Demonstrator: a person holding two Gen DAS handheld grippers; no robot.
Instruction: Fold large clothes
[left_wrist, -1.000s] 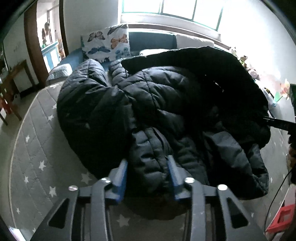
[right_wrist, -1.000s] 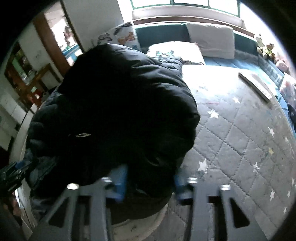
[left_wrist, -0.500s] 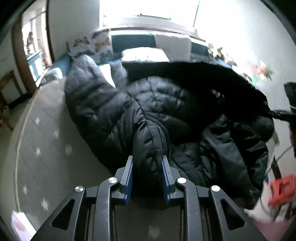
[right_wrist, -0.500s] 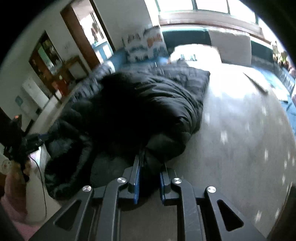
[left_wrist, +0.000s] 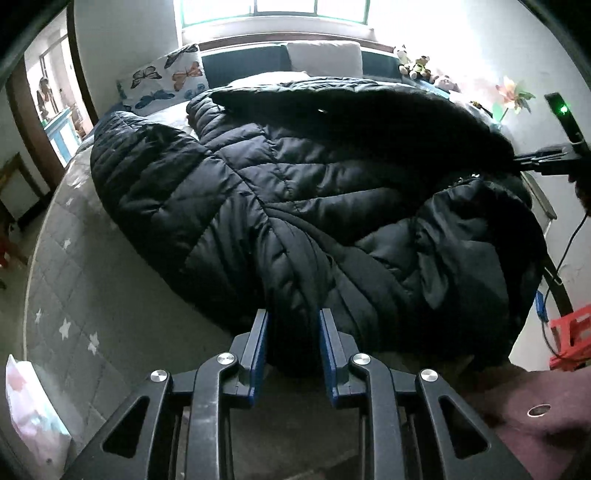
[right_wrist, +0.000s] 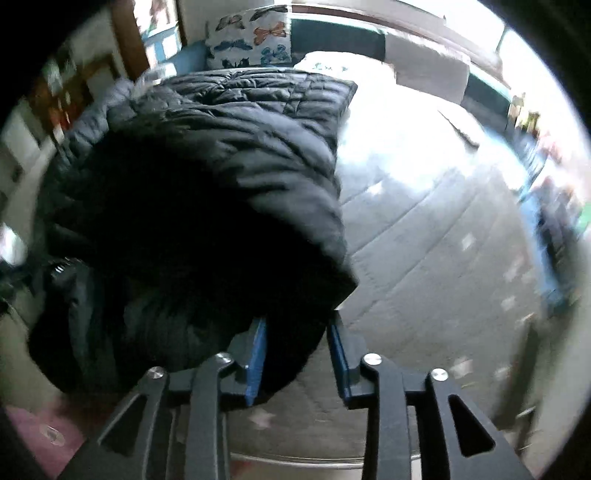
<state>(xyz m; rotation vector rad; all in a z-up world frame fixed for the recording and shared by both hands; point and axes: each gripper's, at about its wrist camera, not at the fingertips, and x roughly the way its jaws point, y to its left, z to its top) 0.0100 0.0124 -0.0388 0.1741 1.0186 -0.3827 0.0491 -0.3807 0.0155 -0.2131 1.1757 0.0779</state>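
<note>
Since a second ago my left gripper (left_wrist: 291, 341) has dragged its pinch of the coat (left_wrist: 295, 192) sideways along the bed's near edge; its jaws have been closing and clench a ridge of padding. My right gripper (right_wrist: 297, 356) has just been opening, the hem sitting loosely between its jaws. From both, the coat stretches away toward the pillows (left_wrist: 162, 79), lying across the bed (left_wrist: 96, 295) beneath the window (left_wrist: 273, 9).
</note>
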